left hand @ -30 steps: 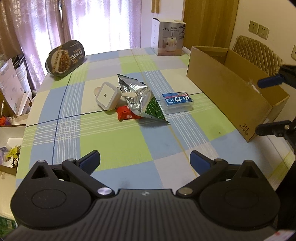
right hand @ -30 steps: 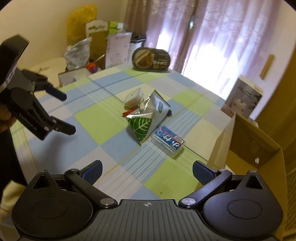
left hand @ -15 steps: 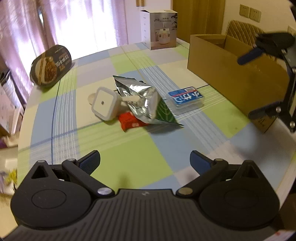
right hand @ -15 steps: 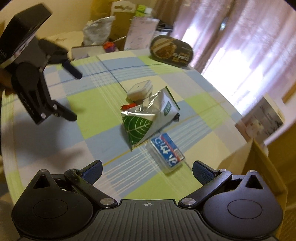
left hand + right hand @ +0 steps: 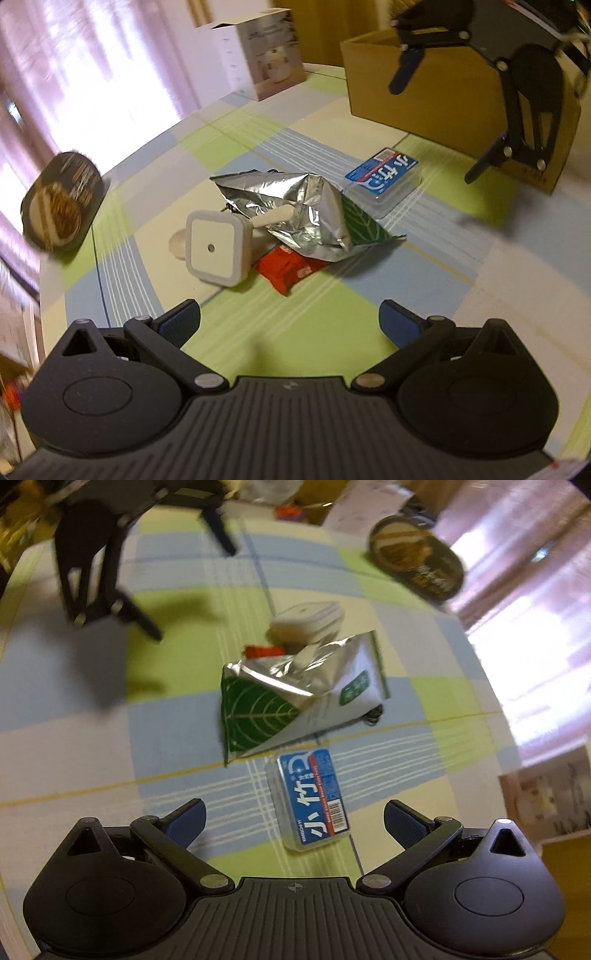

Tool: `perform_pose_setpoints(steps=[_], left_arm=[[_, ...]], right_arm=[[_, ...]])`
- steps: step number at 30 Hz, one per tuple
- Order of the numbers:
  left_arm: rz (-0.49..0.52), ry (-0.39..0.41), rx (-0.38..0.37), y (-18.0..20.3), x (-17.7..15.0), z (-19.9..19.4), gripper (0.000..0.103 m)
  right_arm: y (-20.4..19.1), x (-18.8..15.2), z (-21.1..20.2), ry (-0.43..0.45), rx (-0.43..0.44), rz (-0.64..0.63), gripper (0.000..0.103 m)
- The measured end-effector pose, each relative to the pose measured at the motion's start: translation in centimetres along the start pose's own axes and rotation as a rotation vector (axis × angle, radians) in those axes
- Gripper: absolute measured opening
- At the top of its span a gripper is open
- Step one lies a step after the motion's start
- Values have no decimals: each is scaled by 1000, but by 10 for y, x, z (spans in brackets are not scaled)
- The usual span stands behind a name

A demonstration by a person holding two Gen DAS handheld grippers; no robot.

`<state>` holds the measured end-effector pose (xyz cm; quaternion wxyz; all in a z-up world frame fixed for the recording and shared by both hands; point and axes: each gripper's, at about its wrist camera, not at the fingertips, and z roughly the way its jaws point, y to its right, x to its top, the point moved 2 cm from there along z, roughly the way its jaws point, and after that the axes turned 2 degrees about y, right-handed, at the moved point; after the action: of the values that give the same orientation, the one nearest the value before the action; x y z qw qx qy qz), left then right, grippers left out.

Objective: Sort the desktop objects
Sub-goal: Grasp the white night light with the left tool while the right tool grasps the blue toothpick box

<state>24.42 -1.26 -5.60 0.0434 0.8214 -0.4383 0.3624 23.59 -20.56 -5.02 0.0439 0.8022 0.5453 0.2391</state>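
Blue-labelled clear plastic case lies on the bench just ahead of the right gripper, between its wide-open, empty fingers. The left gripper is open and empty too, with the red packet, foil bag and white square device ahead. The cardboard box stands beyond; its inside is hidden.

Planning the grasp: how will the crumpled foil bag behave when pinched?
The foil bag looks creased and partly collapsed, so it will probably crumple and flop. It seems light. It overlaps the red packet, which may shift as it lifts.
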Motion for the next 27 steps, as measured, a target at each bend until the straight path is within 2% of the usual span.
perform_pose_setpoints(steps=[7,12,14,21,27], left_arm=[[146,-16,-19,-16,5,25,101],[200,-34,-44,-23,4,44,101],[209,-44,-33,-26,3,50,101],[163,-39,-50,-44,7,61,99],[116,-20,-87,-55,20,72,94]], right_arm=[[11,0,30,-40,61,-73,101],[18,0,50,-52,85,-86,99],[21,1,57,-79,100,-94,89],[34,7,77,-116,132,-115,76],[43,8,84,-128,167,-89,58]])
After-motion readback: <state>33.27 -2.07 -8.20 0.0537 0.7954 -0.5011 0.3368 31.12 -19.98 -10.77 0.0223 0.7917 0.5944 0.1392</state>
